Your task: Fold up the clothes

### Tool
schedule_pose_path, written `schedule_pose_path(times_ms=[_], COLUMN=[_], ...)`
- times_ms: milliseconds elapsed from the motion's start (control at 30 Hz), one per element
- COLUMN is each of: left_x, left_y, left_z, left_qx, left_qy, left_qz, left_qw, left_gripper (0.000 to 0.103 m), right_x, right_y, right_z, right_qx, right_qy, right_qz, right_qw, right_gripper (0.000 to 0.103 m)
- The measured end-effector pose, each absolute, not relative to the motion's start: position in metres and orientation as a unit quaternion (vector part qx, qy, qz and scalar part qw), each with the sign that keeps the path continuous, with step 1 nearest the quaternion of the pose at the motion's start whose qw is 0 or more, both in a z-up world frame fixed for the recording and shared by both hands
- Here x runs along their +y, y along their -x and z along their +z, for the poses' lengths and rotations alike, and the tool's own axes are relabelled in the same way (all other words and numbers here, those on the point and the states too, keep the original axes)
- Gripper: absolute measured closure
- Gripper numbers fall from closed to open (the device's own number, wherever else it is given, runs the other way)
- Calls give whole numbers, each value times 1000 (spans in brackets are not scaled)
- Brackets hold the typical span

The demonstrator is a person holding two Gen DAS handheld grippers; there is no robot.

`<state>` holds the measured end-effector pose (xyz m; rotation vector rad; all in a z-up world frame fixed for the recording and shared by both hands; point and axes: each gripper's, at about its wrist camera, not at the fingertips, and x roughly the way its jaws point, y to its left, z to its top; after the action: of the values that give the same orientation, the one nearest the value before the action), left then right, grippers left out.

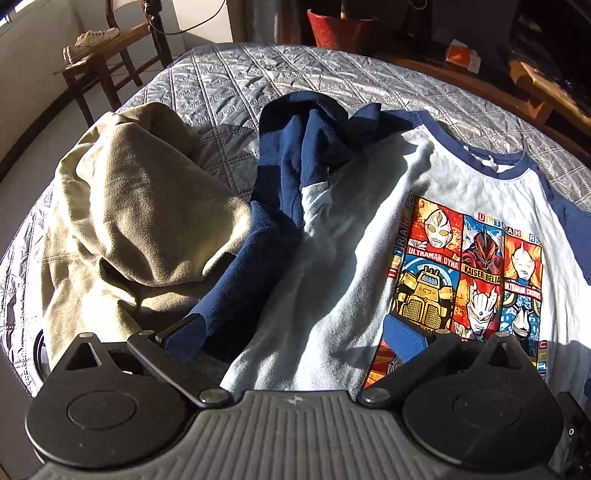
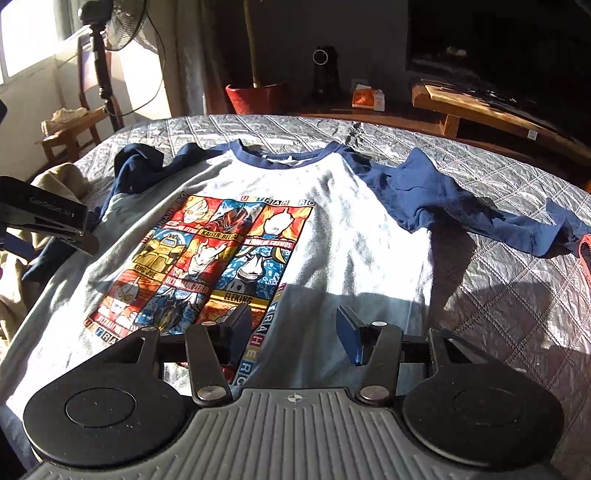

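A light blue T-shirt (image 2: 340,229) with navy sleeves and a colourful hero print (image 2: 218,258) lies face up on the quilted bed (image 2: 517,295). Its right navy sleeve (image 2: 461,206) lies stretched out; its left navy sleeve (image 1: 291,177) is crumpled and bunched. My left gripper (image 1: 295,336) is open and empty, low over the shirt's left side and hem (image 1: 306,325). It also shows at the left edge of the right wrist view (image 2: 55,221). My right gripper (image 2: 295,332) is open and empty over the shirt's lower hem.
A crumpled beige garment (image 1: 133,221) lies left of the shirt. A wooden chair with sneakers (image 1: 92,40) stands beyond the bed's far left. A red pot (image 2: 255,98), a fan (image 2: 114,26) and a wooden table (image 2: 480,107) stand behind the bed.
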<state>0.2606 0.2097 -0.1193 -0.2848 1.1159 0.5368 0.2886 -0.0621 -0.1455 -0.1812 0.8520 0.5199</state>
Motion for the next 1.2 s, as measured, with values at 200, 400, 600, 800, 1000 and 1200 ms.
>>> schedule_pose_path(times_ms=[200,400,600,800,1000,1200], left_x=[181,166,165,165,164,164], left_y=[-271,-273,-273,-274,-273,-274], left_z=[-139,-154,-154,-154,-153,-153], left_qx=[551,570,568,569,569,570], left_qy=[96,75,70,68,67,68], left_qz=[224,217,221,220,220,220], left_qw=[798,789,790,789,789,789], left_gripper=[1,1,1,1,1,1], right_x=[-85,-168,-250,-262,-263,-255], right_y=[-277,-327,-414,-456,-490,-493], right_z=[-155,-117,-96,-118,-140,-111], right_qx=[415,395,398,430,462,402], right_qy=[229,134,-68,-72,-46,-44], right_qz=[229,134,68,43,13,15], right_qw=[850,899,912,899,885,915], right_gripper=[27,32,36,46,47,102])
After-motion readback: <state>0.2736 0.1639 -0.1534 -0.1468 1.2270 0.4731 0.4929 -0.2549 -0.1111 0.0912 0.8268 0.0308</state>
